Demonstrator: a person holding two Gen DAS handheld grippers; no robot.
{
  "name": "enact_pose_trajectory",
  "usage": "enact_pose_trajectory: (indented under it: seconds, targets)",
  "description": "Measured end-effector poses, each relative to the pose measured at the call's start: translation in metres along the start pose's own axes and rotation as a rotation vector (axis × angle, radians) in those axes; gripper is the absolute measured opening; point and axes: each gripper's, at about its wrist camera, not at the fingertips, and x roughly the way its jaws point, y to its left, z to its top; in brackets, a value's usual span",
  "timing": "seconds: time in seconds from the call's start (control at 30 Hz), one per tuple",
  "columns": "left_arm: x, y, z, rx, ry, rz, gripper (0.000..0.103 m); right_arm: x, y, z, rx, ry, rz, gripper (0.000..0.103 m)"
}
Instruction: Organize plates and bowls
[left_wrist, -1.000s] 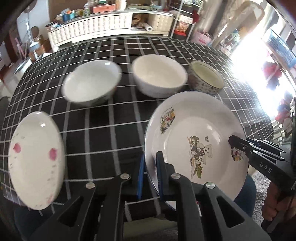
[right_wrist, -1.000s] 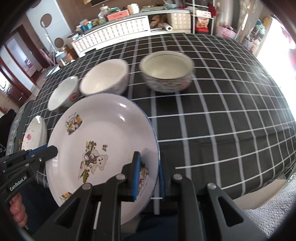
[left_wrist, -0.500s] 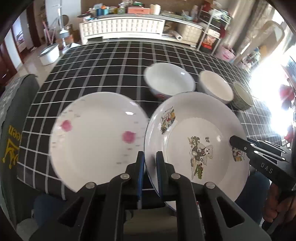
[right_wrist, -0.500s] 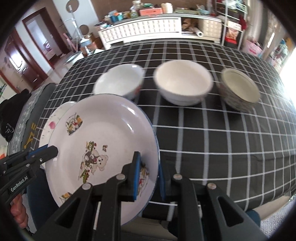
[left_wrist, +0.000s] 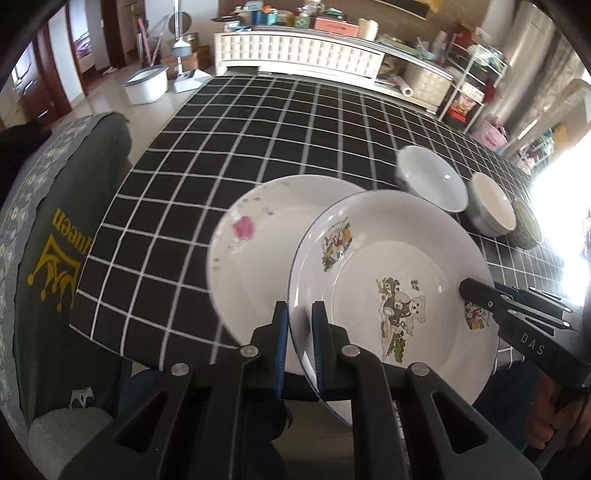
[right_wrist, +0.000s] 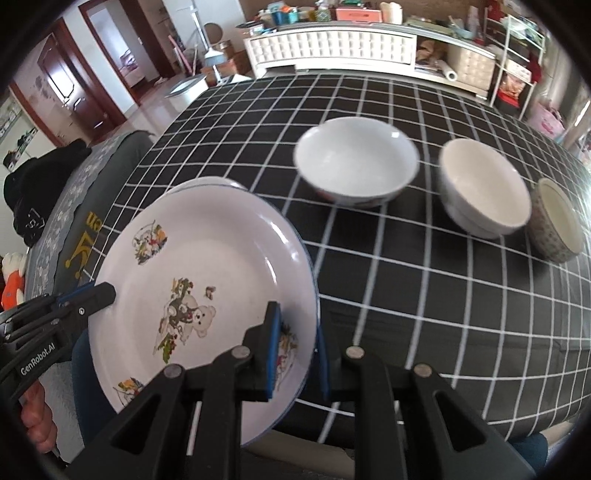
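Both grippers, left (left_wrist: 297, 325) and right (right_wrist: 297, 341), jaws clamped on the bear plate's (left_wrist: 399, 288) rim, have carried it leftward, partly over the pink plate (left_wrist: 251, 251) near the desk's (left_wrist: 258, 147) left front corner. Stacking is in hand; next, centre it and lower level.

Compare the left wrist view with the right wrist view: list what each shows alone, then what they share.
Left wrist only: most of the pink-flowered plate lying on the checked tablecloth, partly under the held plate; the right gripper's DAS label.

Right wrist only: the bowls in full, the brown door and the left gripper's GenRobot.AI label; the flowered plate is just a sliver.

Both: the cartoon plate clamped at opposite rims by the left gripper and right gripper, three bowls, and the white cabinet.
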Motion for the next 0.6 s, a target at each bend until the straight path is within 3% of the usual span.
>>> enact_pose_trajectory:
  seconds: [0.6]
  targets:
    - [0.016, 0.039, -0.003, -0.082, 0.029, 0.016, 0.011, 0.020, 0.039, 0.009, -0.073, 0.050, -0.019, 0.022]
